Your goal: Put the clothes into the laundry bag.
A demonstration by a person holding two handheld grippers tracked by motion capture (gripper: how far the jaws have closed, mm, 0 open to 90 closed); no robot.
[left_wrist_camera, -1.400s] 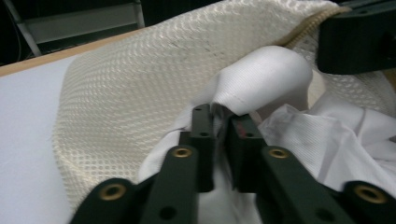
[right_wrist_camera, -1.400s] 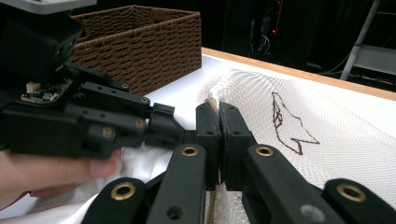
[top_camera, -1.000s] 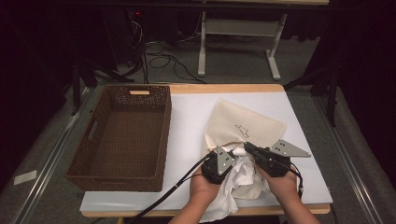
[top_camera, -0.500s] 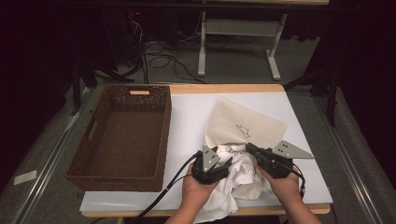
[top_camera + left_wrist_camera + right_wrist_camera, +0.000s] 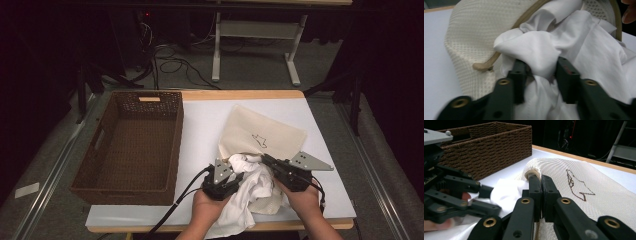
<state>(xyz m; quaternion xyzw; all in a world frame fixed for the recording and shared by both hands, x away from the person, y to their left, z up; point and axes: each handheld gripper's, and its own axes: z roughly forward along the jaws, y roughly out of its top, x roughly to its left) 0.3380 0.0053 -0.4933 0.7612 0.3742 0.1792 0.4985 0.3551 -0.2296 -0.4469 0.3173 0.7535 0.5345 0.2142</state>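
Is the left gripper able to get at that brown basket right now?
Probably not at once. The left gripper has its jaws around a bunch of the white cloth, having just been closing on it. The basket sits beside it across bare table, so nothing else blocks the way.

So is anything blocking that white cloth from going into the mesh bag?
Nothing visible: the right gripper pinches the mesh bag rim, holding its mouth open, and the left gripper clamps the white cloth right at it.
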